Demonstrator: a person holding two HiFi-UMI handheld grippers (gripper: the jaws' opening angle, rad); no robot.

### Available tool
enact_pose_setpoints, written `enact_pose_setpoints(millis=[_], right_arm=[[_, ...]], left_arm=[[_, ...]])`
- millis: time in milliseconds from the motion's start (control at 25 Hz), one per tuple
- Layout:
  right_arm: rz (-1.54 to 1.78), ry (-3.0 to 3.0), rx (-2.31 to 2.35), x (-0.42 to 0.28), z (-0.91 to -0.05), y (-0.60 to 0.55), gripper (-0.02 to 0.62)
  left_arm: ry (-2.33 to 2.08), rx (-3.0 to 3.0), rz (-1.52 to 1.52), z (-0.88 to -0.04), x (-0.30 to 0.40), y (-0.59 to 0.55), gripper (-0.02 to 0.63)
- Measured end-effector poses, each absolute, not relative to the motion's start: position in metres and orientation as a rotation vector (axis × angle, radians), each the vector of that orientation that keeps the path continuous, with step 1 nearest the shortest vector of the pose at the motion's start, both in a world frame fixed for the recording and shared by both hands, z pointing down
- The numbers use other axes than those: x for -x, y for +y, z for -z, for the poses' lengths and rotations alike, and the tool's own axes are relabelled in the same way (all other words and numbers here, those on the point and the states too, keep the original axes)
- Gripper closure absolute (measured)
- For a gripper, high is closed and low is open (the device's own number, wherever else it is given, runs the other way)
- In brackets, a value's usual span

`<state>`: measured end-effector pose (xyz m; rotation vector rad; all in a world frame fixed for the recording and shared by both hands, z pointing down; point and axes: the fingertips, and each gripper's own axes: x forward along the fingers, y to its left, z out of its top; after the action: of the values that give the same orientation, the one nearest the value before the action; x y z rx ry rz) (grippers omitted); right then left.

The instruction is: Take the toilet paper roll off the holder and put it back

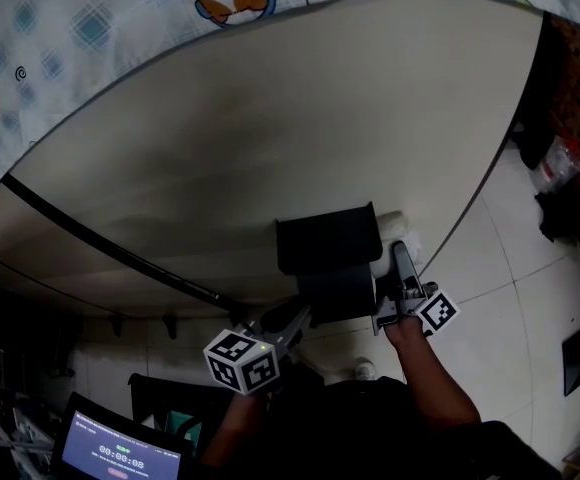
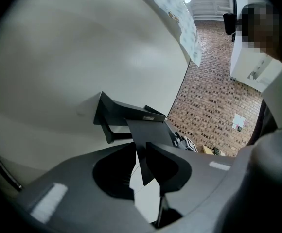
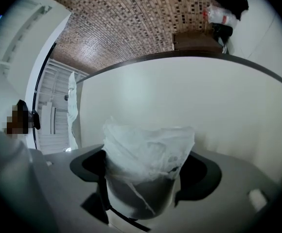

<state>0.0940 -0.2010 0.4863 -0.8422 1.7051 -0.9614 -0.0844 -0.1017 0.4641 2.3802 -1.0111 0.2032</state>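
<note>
A black wall-mounted holder [image 1: 326, 243] hangs on the cream wall, with its flat cover [image 2: 142, 132] tilted outward. My left gripper [image 1: 292, 323] comes at it from below left and is shut on the cover's thin lower edge [image 2: 140, 155]. The toilet paper roll [image 1: 391, 222], white and wrapped in crinkled plastic, shows at the holder's right side. In the right gripper view the roll [image 3: 148, 142] fills the whole gap between the jaws. My right gripper [image 1: 400, 258] is shut on the roll [image 3: 146, 171], and both pads touch its sides.
A thin black cable [image 1: 110, 253] runs slantwise along the wall. Patterned cloth [image 1: 70, 28] hangs at the top left. A screen [image 1: 115, 453] glows at the bottom left. Dark bags [image 1: 560, 203] lie on the tiled floor at right. A brick wall [image 2: 214, 106] stands beyond the holder.
</note>
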Motion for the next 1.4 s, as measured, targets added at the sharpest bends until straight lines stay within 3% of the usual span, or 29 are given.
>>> enact_pose_setpoints(millis=[840, 1280, 1400], right_arm=[[1.078, 2.308, 0.639, -0.014, -0.513, -0.181, 0.184], [1.23, 2.328, 0.473, 0.038, -0.521, -0.177, 0.184], [1.234, 2.328, 0.572, 0.027, -0.531, -0.179, 0.15]], left_arm=[[-1.001, -2.372, -0.185, -0.464, 0.084, -0.102, 0.52], [-1.007, -2.37, -0.191, -0.465, 0.084, -0.102, 0.518], [-1.021, -2.37, -0.198, -0.468, 0.084, -0.103, 0.518]])
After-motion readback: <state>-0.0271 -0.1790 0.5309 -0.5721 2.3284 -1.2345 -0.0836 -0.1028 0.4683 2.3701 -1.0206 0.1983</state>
